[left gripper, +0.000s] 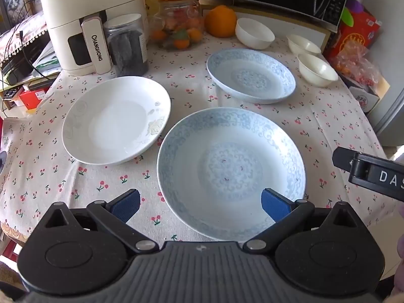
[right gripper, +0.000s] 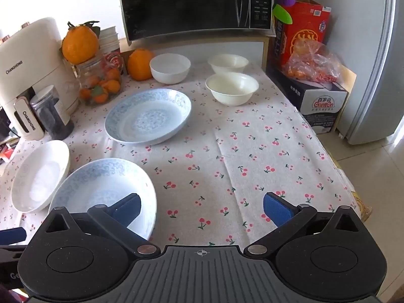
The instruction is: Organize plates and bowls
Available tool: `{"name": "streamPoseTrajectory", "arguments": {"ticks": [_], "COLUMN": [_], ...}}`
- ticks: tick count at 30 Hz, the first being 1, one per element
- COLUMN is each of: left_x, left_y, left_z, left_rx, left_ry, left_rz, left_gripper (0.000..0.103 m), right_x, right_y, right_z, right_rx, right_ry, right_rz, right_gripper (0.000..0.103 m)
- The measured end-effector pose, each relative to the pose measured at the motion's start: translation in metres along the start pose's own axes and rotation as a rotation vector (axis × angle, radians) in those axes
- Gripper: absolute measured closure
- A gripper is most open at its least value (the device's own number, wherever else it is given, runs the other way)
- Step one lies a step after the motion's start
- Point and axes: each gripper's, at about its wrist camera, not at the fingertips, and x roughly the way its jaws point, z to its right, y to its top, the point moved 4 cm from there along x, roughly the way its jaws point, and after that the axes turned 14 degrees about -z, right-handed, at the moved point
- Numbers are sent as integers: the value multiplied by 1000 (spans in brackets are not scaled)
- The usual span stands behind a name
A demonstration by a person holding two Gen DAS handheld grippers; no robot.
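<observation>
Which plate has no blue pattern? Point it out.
The white plate, left of the near blue plate. Both that one and the far blue plate carry blue scrollwork; this one is plain white with faint flowers.

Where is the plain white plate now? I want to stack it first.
In the left wrist view the white plate sits left of centre, beside the near blue plate and before the cream appliance.

Two blue-patterned plates [left gripper: 231, 171] [left gripper: 251, 75] and a white plate [left gripper: 116, 120] lay apart, upright and empty, on the cherry-print bench [right gripper: 252, 151]; three empty white bowls [right gripper: 169, 67] [right gripper: 228, 63] [right gripper: 231, 88] stood behind.
</observation>
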Motion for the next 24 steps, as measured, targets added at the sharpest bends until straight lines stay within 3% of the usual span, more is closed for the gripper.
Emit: {"name": "streamPoseTrajectory", "arguments": {"ticks": [5,24], "left_x": [0,-2], "left_y": [-1,-1], "left_z": [-3,1], "left_rx": [-9,10], "left_ry": [14,26], "left_rz": [-11,8], "left_gripper": [0,0], "right_x": [1,-2], "right_y": [1,-2], "right_z": [-6,-7], "right_rx": [-24,-27], "right_ry": [-32,-9], "right_rz": [-7,-7], "right_gripper": [0,0]}}
